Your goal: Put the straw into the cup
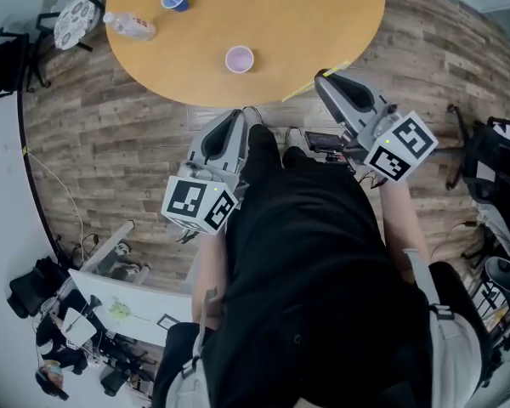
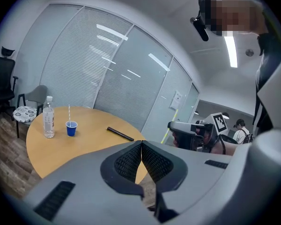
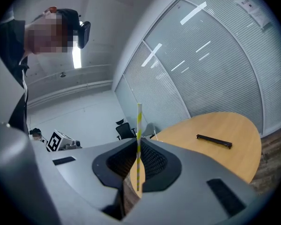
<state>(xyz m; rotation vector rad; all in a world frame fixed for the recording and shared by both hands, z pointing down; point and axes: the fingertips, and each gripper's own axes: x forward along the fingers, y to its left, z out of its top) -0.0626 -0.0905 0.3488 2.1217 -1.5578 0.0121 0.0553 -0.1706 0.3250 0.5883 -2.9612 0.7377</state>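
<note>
Person stands at the near edge of the round wooden surface point(image 1: 306, 32). Both tools are held close to the body, short of the things on it.

**Right claw** point(image 3: 138, 146): jaws are pressed together on a yellow-and-white striped straw point(image 3: 139, 121).
- The straw crosses the jaws, with a long end standing clear on one side and a short end on the other.
- Judgement: pinching it off-centre leaves a long free end to lead into a cup mouth.
- In the head view the straw shows as a thin yellow line across the claw tip, near the surface's edge.

**Left claw** point(image 2: 141, 146): jaws are fully together with nothing between them.
- Judged idle for now; it may be kept free to steady a cup.

**Cups:**
- A lilac cup point(image 1: 239, 59) stands upright near the near edge, looks empty, and is apart from the held straw. It is the closest cup to the right claw.
- A blue cup point(image 1: 173, 0) stands farther off, just beside a water bottle point(image 1: 129, 26), and already holds its own straw.
- Judgement: the lilac cup is the likelier target.

A slim black bar point(image 3: 214, 141) lies on the far side, well clear of the path.

**Status:** the straw is in hand but not yet at any cup.

**Next move, as judged:**
- Carry the straw over the lilac cup.
- Tip the free end down.
- Release once the end is inside.

**Risk:** a light cup could tip if the straw catches its rim.
</note>
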